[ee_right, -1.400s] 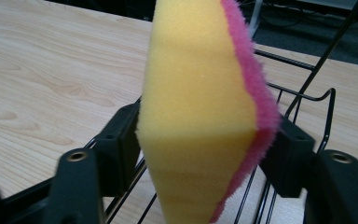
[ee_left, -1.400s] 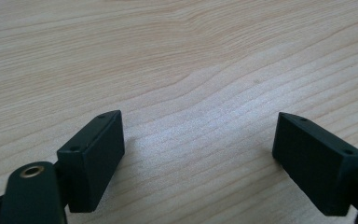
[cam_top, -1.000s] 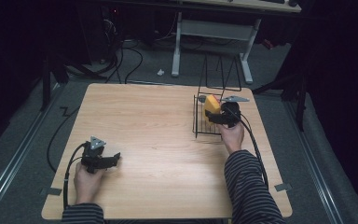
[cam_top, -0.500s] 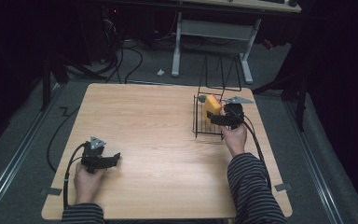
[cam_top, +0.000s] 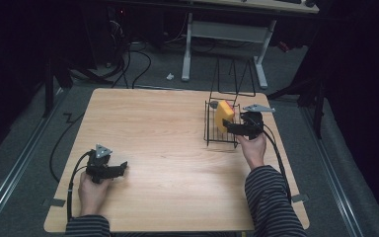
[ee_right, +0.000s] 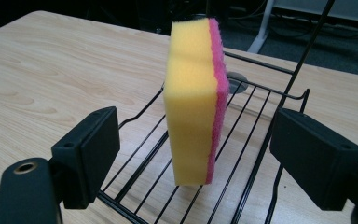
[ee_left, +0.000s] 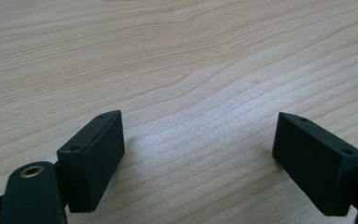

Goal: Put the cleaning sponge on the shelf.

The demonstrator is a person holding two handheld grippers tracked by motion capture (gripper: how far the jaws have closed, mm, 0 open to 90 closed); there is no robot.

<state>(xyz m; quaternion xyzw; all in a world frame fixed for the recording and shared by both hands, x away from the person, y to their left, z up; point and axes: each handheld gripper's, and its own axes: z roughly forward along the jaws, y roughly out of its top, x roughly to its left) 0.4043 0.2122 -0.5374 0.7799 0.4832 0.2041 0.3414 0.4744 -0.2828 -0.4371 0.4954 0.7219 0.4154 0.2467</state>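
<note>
Sponge: yellow foam block with a pink scouring face, standing upright on edge on the wires of a black wire rack; centre of the right gripper view, right of centre in the high view. Nothing presses on its sides.

Rack: black wire, open floor of parallel rods, tall looped back; stands on the right part of the counter in the high view.

Right tool: jaws have just been opening and stand wide, one on each side of the sponge, both clear of it; in the high view it sits at the rack's near right edge, held by a hand in a striped sleeve.

Left tool: jaws spread wide over bare wood, nothing between them; lower left of the high view, resting on the counter in the other hand, well apart from the rack.

Counter: pale wood grain.
</note>
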